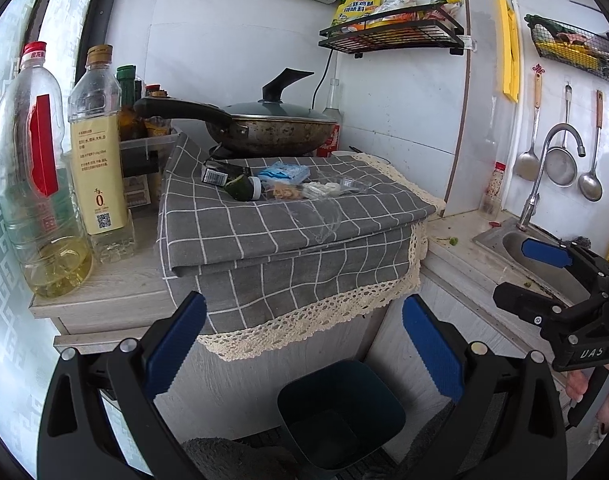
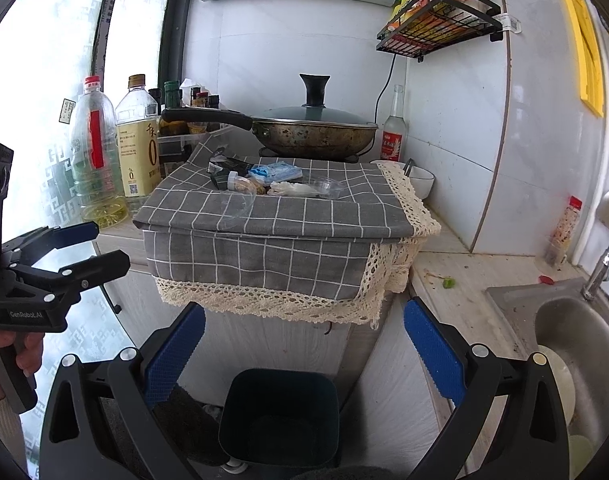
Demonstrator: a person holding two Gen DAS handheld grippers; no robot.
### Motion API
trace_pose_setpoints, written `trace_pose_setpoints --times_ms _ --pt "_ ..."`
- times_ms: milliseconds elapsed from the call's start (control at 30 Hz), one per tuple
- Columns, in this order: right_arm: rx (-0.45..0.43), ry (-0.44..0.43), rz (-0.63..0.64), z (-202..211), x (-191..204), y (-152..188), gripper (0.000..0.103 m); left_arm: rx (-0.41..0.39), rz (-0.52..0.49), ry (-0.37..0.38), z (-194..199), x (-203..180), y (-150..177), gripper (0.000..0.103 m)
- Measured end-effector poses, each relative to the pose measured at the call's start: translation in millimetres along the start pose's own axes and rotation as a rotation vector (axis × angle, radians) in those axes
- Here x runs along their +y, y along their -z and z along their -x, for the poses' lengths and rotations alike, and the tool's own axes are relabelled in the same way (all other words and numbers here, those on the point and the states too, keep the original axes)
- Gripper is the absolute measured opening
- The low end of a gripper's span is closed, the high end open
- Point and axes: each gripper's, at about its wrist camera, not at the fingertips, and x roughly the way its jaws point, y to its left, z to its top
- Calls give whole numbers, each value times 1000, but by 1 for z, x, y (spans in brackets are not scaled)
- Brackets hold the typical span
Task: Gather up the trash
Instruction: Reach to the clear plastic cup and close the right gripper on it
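On the grey checked cloth [image 1: 304, 220] that covers the raised part of the bench, a loose row of trash lies just in front of the lidded wok [image 1: 272, 124].

At the left end sits a dark barcoded packet [image 1: 220, 174], touching a crumpled dark-green wrapper with a white cap [image 1: 242, 188]. Both look light and crushable, so a pinch across the middle of either should hold.

Next comes a blue-and-white packet [image 1: 282, 172], soft and flat, probably best nipped at an edge. Beside it are brownish scraps [image 1: 282, 191] and a crumpled whitish wad [image 1: 322, 188], which could shed bits if squeezed loosely.

Clear plastic film [image 1: 324, 216] trails toward the cloth's front edge. It looks slippery, flimsy and hard to see, so taking it where it bunches seems safest.

Below, on the floor, stands the dark bin [image 1: 340, 408], its mouth open and well under the cloth.

Neither claw holds anything: the left claw [image 1: 304, 344] is spread wide, hovering over the bin short of the cloth, and the right claw [image 2: 304, 344] is equally spread and empty.
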Motion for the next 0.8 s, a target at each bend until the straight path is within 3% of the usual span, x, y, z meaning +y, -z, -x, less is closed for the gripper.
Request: trace_pose_setpoints --times_ms 100,167,267,433,567,800 --pt "-17 -27 -5 -8 0 -3 100 3 11 -8 -7 7 2 97" --pt "-25 -41 -4 -16 3 -7 96 14 20 -12 -12 14 4 84" --pt "-21 -107 -29 -33 6 -15 84 26 29 -12 -21 24 5 76" --pt "15 -199 -51 -77 15 -34 52 27 56 1 -32 40 4 59" --pt "38 -256 -75 -106 18 -51 48 32 57 25 -41 43 3 42" --pt "66 -301 -125 -141 21 -73 37 55 42 48 -54 45 4 38"
